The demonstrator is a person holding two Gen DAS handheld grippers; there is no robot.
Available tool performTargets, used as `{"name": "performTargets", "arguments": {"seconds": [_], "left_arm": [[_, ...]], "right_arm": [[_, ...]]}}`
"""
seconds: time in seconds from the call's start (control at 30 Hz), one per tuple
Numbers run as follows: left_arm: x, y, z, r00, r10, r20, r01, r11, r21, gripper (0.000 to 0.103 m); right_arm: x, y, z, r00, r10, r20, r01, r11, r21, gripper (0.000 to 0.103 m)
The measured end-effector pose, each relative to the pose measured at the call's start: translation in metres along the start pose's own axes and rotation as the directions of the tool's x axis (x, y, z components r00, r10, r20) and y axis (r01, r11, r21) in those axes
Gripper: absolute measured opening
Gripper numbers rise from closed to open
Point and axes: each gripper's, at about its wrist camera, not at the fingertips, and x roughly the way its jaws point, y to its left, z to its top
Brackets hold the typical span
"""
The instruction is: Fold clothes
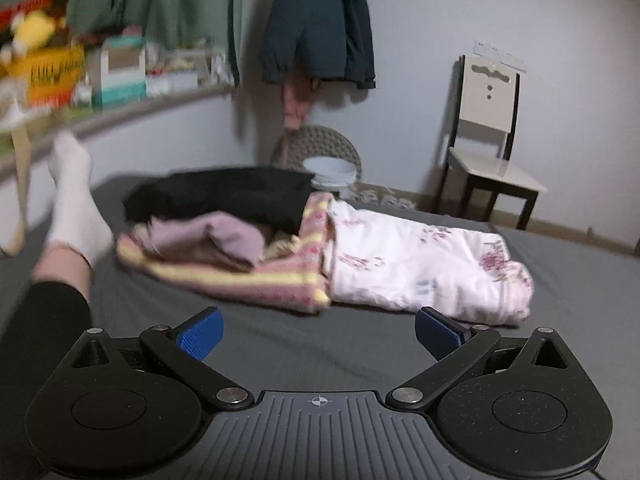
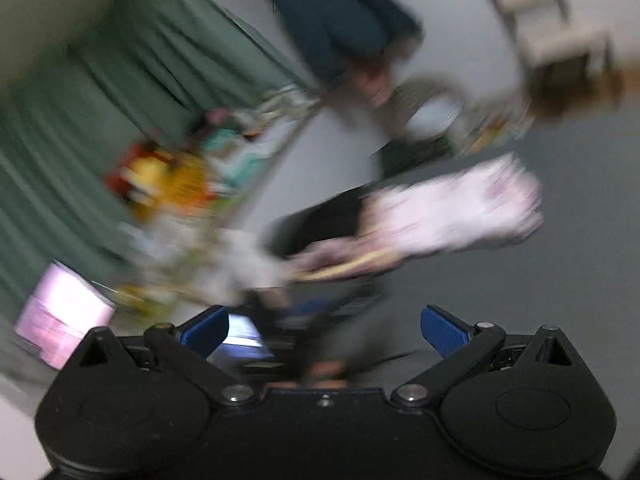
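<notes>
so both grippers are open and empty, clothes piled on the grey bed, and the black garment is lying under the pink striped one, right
Not quite. In the left wrist view the black garment lies on top of the pile, above the pink striped one, not under it. The rest holds: the left gripper and right gripper have their jaws open and empty, and the clothes lie on the grey bed.

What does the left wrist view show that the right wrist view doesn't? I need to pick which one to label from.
Only the left wrist view shows a foot in a white sock, a sharp chair, and the striped pink cloth in clear detail. Only the right wrist view shows a bright pink screen-like object, and it is heavily blurred. Both share the white floral garment, black garment, green curtain, grey bed sheet, and an open gripper: left gripper, right gripper.
</notes>
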Motion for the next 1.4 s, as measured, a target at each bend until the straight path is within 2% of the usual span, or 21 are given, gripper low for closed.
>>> {"name": "performTargets", "arguments": {"seconds": [0.07,0.1,0.17,0.2,0.27,0.33,0.37,0.53,0.63,0.73,0.93,1.0,1.07,1.1,1.27,1.33,1.4], "left_arm": [[0.001,-0.002,-0.001,0.998,0.056,0.011,-0.056,0.998,0.037,0.102],[0.004,-0.002,-0.001,0.998,0.064,0.004,-0.064,0.997,0.042,0.102],[0.01,-0.001,-0.002,0.998,0.068,-0.016,-0.067,0.997,0.045,0.102],[0.014,-0.001,-0.003,0.997,0.069,-0.03,-0.067,0.997,0.042,0.102],[0.021,0.001,-0.005,0.996,0.075,-0.05,-0.073,0.996,0.045,0.102],[0.029,0.0,-0.007,0.994,0.085,-0.071,-0.081,0.995,0.056,0.102],[0.032,-0.001,-0.008,0.993,0.089,-0.079,-0.084,0.994,0.064,0.102],[0.046,-0.013,-0.011,0.989,0.092,-0.113,-0.08,0.991,0.107,0.102],[0.048,-0.023,-0.011,0.99,0.099,-0.105,-0.083,0.986,0.144,0.102],[0.048,-0.031,-0.011,0.992,0.077,-0.101,-0.06,0.984,0.165,0.102],[0.042,-0.033,-0.016,0.993,-0.001,-0.115,0.017,0.99,0.138,0.102],[0.039,-0.032,-0.017,0.994,-0.009,-0.112,0.023,0.992,0.127,0.102],[0.038,-0.031,-0.018,0.993,-0.012,-0.115,0.026,0.993,0.118,0.102],[0.038,-0.03,-0.019,0.993,-0.014,-0.117,0.027,0.993,0.113,0.102],[0.039,-0.026,-0.022,0.992,-0.001,-0.127,0.014,0.995,0.101,0.102],[0.04,-0.025,-0.022,0.99,-0.013,-0.143,0.026,0.996,0.088,0.102],[0.041,-0.023,-0.022,0.987,-0.033,-0.155,0.044,0.997,0.07,0.102]], "right_arm": [[0.018,-0.024,0.011,0.997,0.065,-0.041,-0.059,0.989,0.138,0.103],[0.029,-0.038,0.016,0.998,0.048,-0.042,-0.041,0.985,0.167,0.103],[0.052,-0.063,0.024,0.997,-0.08,0.001,0.079,0.988,0.132,0.103],[0.065,-0.074,0.026,0.981,-0.185,0.051,0.183,0.982,0.048,0.103],[0.092,-0.095,0.027,0.922,-0.355,0.156,0.373,0.921,-0.112,0.103],[0.115,-0.115,0.025,0.858,-0.469,0.209,0.507,0.837,-0.204,0.103],[0.126,-0.126,0.025,0.836,-0.504,0.216,0.545,0.809,-0.219,0.103],[0.148,-0.163,0.017,0.806,-0.54,0.243,0.588,0.78,-0.215,0.103],[0.153,-0.158,0.01,0.774,-0.578,0.259,0.633,0.723,-0.278,0.103],[0.152,-0.149,0.002,0.745,-0.585,0.319,0.666,0.676,-0.316,0.103],[0.146,-0.142,-0.004,0.749,-0.559,0.356,0.66,0.681,-0.319,0.103],[0.142,-0.14,-0.004,0.737,-0.571,0.363,0.673,0.675,-0.304,0.103],[0.139,-0.138,-0.003,0.711,-0.602,0.364,0.699,0.663,-0.268,0.103],[0.138,-0.136,-0.003,0.711,-0.608,0.354,0.699,0.664,-0.265,0.103],[0.14,-0.131,-0.003,0.757,-0.602,0.253,0.653,0.688,-0.316,0.103],[0.139,-0.133,-0.006,0.77,-0.582,0.261,0.638,0.703,-0.316,0.103],[0.135,-0.133,-0.01,0.775,-0.557,0.298,0.631,0.708,-0.318,0.103]]}}
